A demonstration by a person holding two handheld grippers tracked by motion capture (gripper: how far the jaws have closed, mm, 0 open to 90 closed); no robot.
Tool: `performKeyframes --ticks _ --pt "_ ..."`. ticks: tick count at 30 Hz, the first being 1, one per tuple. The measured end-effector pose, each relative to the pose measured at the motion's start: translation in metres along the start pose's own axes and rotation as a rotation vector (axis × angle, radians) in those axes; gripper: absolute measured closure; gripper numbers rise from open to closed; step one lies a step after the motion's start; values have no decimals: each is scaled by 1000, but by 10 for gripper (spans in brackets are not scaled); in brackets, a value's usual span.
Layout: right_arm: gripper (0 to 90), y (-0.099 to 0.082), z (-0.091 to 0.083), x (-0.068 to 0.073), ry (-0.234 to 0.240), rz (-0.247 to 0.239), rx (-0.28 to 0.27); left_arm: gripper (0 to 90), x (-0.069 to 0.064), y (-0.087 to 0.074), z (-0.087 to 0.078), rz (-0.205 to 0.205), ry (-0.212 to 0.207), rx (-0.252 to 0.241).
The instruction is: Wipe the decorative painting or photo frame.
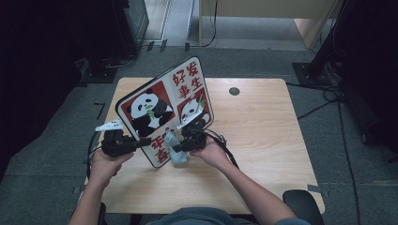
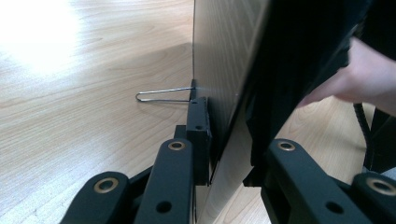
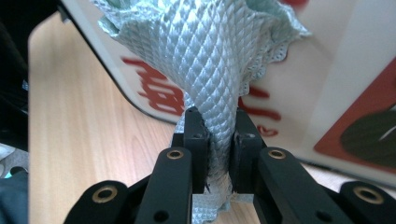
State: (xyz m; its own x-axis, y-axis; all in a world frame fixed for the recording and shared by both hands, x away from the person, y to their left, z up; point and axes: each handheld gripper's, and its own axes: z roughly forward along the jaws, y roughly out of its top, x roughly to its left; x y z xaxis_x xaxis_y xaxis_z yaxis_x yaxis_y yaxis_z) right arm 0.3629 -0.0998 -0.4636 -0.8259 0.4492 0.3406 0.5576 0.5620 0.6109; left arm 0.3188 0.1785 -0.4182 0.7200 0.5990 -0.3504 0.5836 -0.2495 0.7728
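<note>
The panda board [image 1: 164, 110] stands tilted on its lower corner at about 9 o'clock of the counter's [image 1: 263, 126] middle, near the person's edge, its printed face turned toward the high view. The left tool [image 1: 141, 143] is clamped on the board's lower left edge; in the left gripper view its jaws close on either side of the thin panel [image 2: 219, 70], with a wire stand [image 2: 163, 95] sticking out from the wood-grain back. The right tool [image 1: 177, 149] is clamped on a pale green cloth [image 3: 219, 60], bunched and pressed against the board's lower corner [image 3: 159, 98]; the cloth [image 1: 177, 152] hangs down to the counter.

From 12 to 5 o'clock the wooden counter lies bare and open, with a dark round grommet hole [image 1: 234, 91] at 12 o'clock near the far edge. The left edge runs close beside the left hand [image 1: 105, 164]. Around the counter lies grey carpet [image 1: 56, 140], with cables [image 1: 328, 101] at 2 o'clock and dark equipment [image 1: 117, 28] at 10 o'clock.
</note>
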Motion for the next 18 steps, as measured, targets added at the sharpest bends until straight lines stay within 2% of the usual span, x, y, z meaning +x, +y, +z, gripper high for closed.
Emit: performKeyframes --ticks 7,18 --pt "802 30 -31 8 -5 -27 -54 783 0 0 0 -2 3 -2" --pt "800 94 -75 31 -48 -139 -106 786 0 0 0 -2 4 -4"
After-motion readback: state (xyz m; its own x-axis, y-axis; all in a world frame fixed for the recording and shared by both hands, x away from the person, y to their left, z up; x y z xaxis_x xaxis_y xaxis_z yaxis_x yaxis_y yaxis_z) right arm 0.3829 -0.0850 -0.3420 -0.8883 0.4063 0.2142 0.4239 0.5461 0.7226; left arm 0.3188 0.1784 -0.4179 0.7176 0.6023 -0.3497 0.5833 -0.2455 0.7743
